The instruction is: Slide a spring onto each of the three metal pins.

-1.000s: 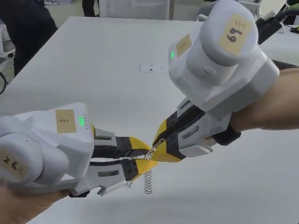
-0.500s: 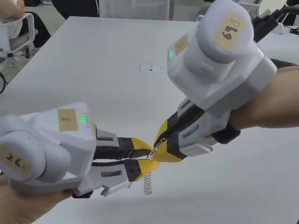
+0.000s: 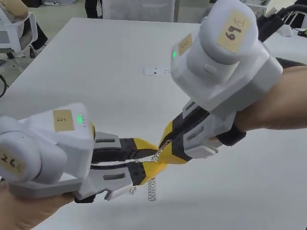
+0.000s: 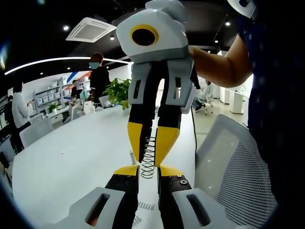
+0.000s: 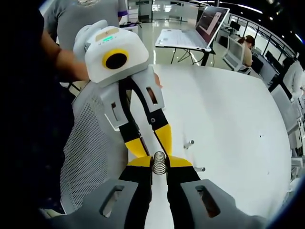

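Mid-frame, the right gripper (image 3: 162, 148) pinches the spring (image 4: 148, 155). The left gripper (image 3: 152, 159) clamps maybe a pin (image 3: 139, 161) (hard to see). Little has moved, so the spring is still not on.

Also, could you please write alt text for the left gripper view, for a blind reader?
The right gripper hangs from the top, pinching a coiled spring between its yellow tips, just above the yellow tips of the left gripper. A white table lies to the left, a mesh chair to the right.
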